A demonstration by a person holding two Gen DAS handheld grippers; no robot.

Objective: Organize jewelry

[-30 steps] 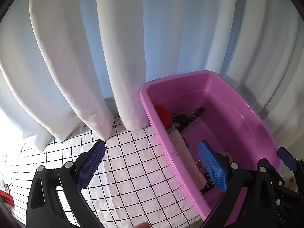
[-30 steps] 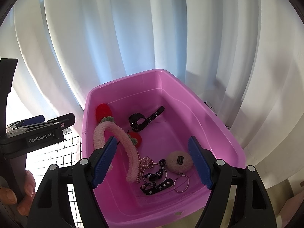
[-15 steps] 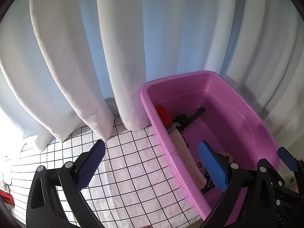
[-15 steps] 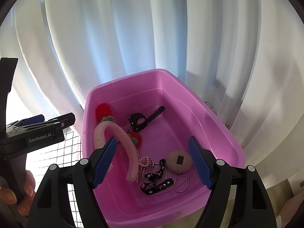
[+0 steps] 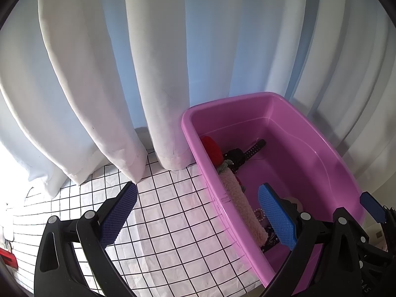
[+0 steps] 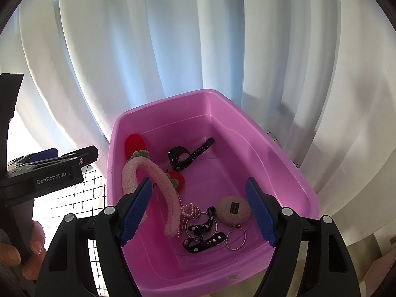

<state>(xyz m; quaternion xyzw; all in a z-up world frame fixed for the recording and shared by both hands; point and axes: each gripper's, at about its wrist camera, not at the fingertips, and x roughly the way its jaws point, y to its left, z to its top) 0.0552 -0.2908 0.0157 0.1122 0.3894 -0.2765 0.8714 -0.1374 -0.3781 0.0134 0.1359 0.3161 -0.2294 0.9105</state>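
Observation:
A pink plastic bin (image 6: 284, 163) (image 5: 329, 163) holds the jewelry: a fluffy pink headband (image 6: 163, 180) (image 5: 243, 205) with red strawberry ends, a black watch (image 6: 184, 156), a pearl bracelet (image 6: 190, 210), a black patterned bow (image 6: 203, 235), a silver hoop (image 6: 236, 238) and a beige round puff (image 6: 234, 209). My right gripper (image 6: 199, 210) hovers open above the bin's near end, nothing between its blue pads. My left gripper (image 5: 198, 215) stands open over the bin's left wall, one finger above the gridded cloth, the other over the bin.
A white cloth with a black grid (image 5: 158, 235) covers the table left of the bin. White curtains (image 5: 148, 61) hang right behind the bin and brush the cloth. A hand (image 6: 14, 255) holds the left gripper's handle at the lower left of the right wrist view.

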